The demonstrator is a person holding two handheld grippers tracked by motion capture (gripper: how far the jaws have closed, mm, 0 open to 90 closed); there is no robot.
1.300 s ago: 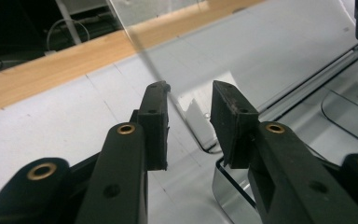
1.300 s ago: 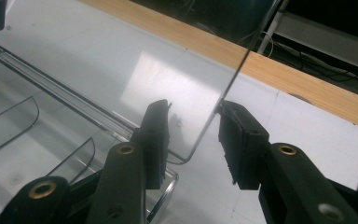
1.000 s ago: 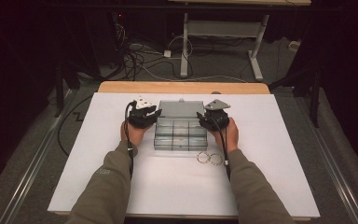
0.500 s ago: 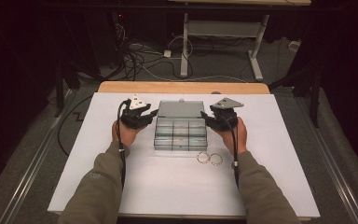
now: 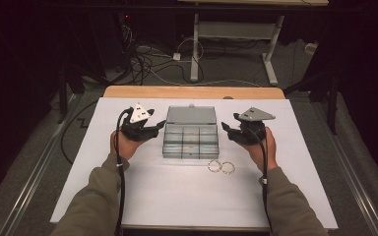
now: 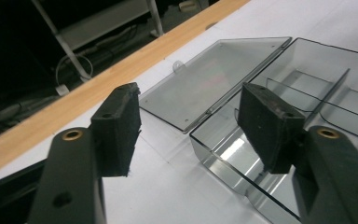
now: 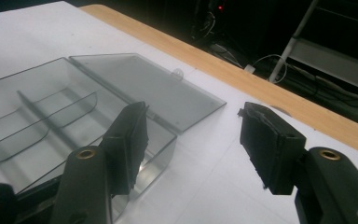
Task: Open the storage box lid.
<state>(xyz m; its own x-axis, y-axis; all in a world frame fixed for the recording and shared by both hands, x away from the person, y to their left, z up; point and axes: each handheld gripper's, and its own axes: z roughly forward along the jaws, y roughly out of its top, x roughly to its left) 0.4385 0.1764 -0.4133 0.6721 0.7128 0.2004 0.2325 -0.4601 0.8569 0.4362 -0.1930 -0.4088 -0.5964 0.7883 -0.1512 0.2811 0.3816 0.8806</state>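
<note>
The two rings [image 5: 221, 167] on the table are too small to make out – metal hoops maybe, can't tell. The clear box [image 6: 307, 107] gets cut off at the right edge in the left gripper view, and its near corner sits behind a jaw. Box compartments [image 5: 190, 141] are too tiny to check from above.

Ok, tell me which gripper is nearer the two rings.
Right. The right gripper hovers just beyond and slightly right of the rings, by the open box. The left gripper sits across the box, at its far-left side.
</note>
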